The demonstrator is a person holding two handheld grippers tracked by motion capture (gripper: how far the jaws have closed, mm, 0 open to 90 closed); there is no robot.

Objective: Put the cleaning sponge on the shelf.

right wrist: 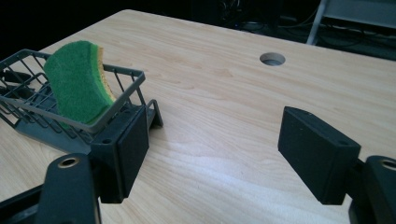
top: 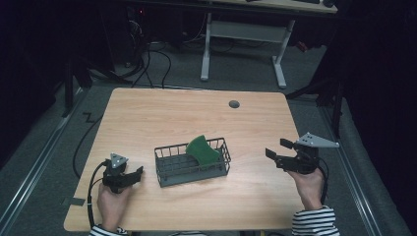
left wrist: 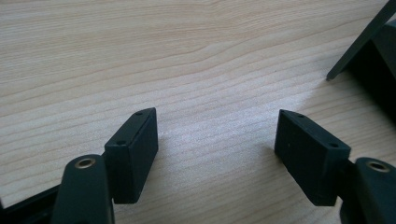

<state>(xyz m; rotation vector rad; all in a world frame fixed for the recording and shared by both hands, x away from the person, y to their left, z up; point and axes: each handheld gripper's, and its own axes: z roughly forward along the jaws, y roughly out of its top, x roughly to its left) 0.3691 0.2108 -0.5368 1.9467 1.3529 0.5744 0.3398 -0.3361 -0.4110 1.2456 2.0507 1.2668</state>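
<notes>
A dark grey wire basket (top: 192, 174) stands in the middle of the wooden table. A green sponge (top: 202, 150) with a yellow back leans upright in its right end, poking above the rim. My left gripper (top: 135, 174) rests low at the table's front left, pointing right toward the basket, open and holding nothing. In the left gripper view its jaws (left wrist: 215, 116) stand wide over bare wood. My right gripper (top: 277, 149) hovers to the right of the basket, pointing left, open and holding nothing. The right gripper view (right wrist: 215, 114) shows the sponge (right wrist: 77, 81) and basket (right wrist: 119, 100) just beyond the left jaw.
A round cable hole (top: 234, 104) sits near the table's far edge, also seen in the right gripper view (right wrist: 272, 59). Beyond the table stands a white-legged desk (top: 279, 64), with cables (top: 147, 64) on the floor. Bare wood surrounds the basket.
</notes>
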